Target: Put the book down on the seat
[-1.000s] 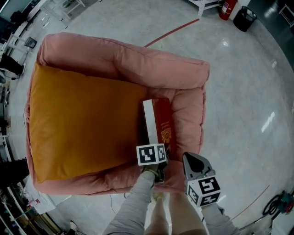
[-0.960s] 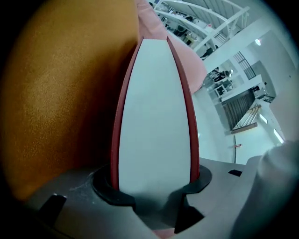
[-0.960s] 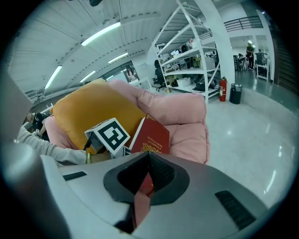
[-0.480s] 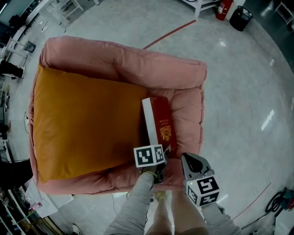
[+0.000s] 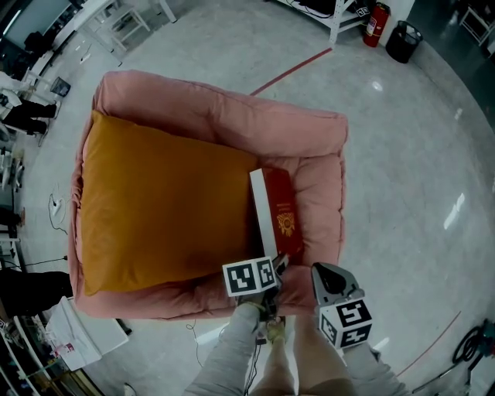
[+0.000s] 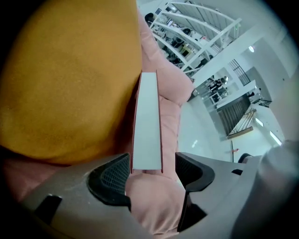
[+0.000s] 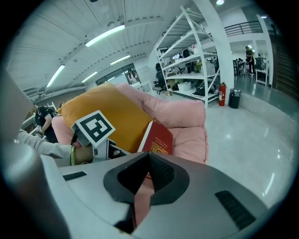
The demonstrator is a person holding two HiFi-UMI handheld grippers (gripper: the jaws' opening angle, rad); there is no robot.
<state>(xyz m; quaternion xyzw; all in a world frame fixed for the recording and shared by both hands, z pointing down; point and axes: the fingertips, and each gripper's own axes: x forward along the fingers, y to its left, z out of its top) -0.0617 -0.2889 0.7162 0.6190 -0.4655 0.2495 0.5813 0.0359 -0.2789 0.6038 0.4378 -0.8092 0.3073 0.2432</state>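
one book (image 5: 282, 216) lies just ahead of the left tongs (image 6: 150, 163), freshly opened; right tongs (image 7: 148, 156) closed.

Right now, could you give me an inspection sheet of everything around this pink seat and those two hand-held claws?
Surface: pink armchair on a glossy floor; an orange cushion covers most of the seat.
Job's things: red book stands on its edge, between the cushion and the chair's arm.
Clutter: white sheets, probably paper, on the floor by the chair's corner.
Grippers: left gripper open, its jaws have just been opening, the book's end sits between the tips without being pressed; right gripper shut, nothing in it.
Cables: thin cable on the floor beside the chair.
Surroundings: fire extinguisher, black bin, white shelving.
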